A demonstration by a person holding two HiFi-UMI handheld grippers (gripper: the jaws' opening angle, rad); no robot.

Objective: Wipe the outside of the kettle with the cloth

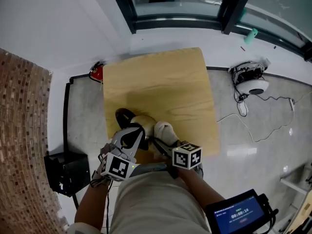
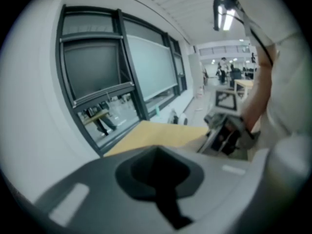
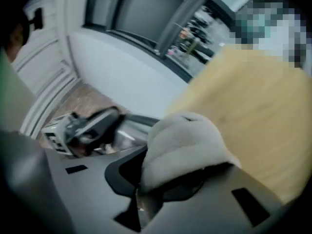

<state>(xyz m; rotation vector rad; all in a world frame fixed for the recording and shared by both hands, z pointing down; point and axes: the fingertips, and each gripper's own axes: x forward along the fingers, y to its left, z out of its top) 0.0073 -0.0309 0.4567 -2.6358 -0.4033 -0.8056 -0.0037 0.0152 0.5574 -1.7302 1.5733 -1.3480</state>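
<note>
Head view shows the shiny steel kettle [image 1: 138, 122], with its black handle, standing by the near-left edge of the wooden table [image 1: 165, 77]. A cream, fluffy cloth [image 1: 165, 130] bunches just right of it and seems to touch its side. The right gripper [image 1: 160, 141] clamps that cloth and points far-left at the kettle. The left gripper [image 1: 132, 134] lies over the kettle's near side, its jaws drawn to a narrow dark slit; whether they pinch anything is unclear. Both forearms reach in from the near edge. Grey floor [image 1: 263, 135] surrounds the table, with a brick wall [image 1: 22, 140] left and a dark-framed window [image 1: 185, 21] beyond.
</note>
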